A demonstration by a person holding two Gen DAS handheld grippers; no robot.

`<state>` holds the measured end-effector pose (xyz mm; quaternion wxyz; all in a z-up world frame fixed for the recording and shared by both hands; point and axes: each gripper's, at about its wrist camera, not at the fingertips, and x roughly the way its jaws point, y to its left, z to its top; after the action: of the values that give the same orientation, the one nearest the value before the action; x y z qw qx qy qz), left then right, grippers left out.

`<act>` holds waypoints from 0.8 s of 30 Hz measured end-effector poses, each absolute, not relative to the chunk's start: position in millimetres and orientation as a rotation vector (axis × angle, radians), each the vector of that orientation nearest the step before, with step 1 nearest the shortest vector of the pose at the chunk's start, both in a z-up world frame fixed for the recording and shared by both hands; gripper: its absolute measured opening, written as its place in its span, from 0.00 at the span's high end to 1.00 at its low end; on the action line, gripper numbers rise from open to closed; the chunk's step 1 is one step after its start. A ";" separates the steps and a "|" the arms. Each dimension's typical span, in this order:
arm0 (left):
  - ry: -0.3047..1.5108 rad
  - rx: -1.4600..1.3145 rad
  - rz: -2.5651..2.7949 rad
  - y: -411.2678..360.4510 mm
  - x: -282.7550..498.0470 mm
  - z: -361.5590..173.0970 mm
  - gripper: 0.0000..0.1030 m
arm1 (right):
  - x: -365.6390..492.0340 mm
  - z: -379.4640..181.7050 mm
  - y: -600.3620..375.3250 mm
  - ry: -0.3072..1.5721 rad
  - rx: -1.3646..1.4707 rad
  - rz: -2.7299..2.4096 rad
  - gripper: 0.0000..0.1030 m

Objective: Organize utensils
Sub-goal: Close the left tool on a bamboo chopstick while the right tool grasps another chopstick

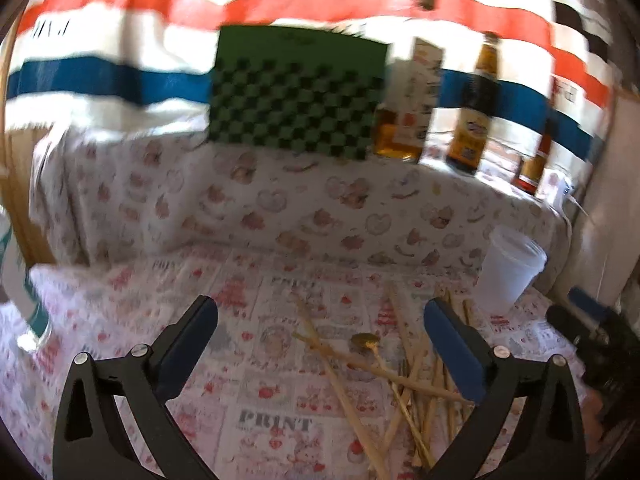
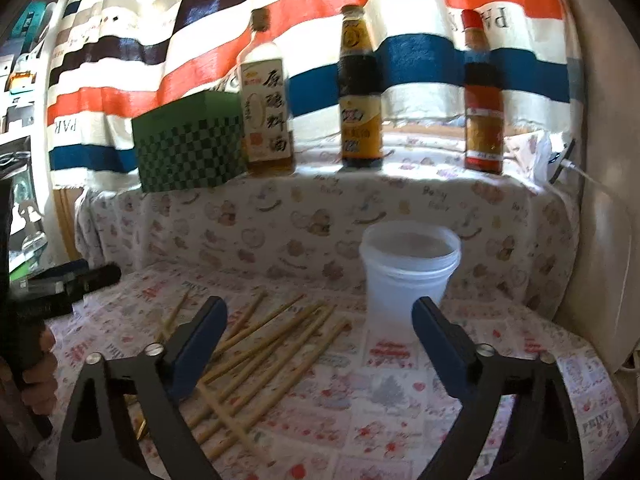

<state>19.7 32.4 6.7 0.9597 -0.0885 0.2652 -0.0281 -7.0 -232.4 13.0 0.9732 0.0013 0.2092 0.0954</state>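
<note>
Both my claws hang wide and empty. Under my left gripper (image 1: 320,340), a gold spoon (image 1: 366,342) lies among crossed chopsticks (image 1: 340,384). My right gripper (image 2: 320,334) has them scattered left of it and the white cup (image 2: 408,268) just ahead; I'd pinch one stick mid-length before lifting.

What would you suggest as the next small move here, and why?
Probably lower the open right gripper onto one of the chopsticks and close. Both grippers are empty, the chopsticks lie scattered on the cloth, and the white cup stands empty just behind them.
</note>
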 end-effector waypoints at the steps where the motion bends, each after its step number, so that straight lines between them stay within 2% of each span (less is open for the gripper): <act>1: 0.564 -0.185 -0.052 35.6 21.8 5.6 0.01 | -6.0 10.9 -229.1 0.441 -0.006 0.204 0.24; 2: 0.598 -0.181 -0.051 38.6 26.0 4.2 0.01 | -5.0 8.2 -226.2 0.462 -0.007 0.221 0.35; 5: 0.633 -0.122 0.006 47.0 36.3 -0.5 0.03 | -1.2 -1.0 -220.3 0.539 0.019 0.286 0.54; 8: 0.697 -0.198 -0.001 61.4 41.7 -8.6 0.08 | 2.4 -10.5 -211.7 0.615 0.032 0.330 0.61; 10: 0.745 -0.226 -0.026 61.7 44.6 -14.1 0.10 | 2.7 -14.3 -204.1 0.653 0.001 0.355 0.63; 22: 0.853 -0.054 -0.028 17.0 42.5 -30.4 0.11 | 4.8 -32.0 -172.7 0.821 -0.142 0.439 0.63; 24: 0.851 -0.049 -0.068 10.4 38.9 -29.8 0.24 | 5.7 -32.4 -172.6 0.822 -0.156 0.427 0.63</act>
<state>38.9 10.4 -29.8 0.9099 -0.0235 0.4129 -0.0330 5.7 -172.6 -32.4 0.8917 -0.0751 0.3961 0.2058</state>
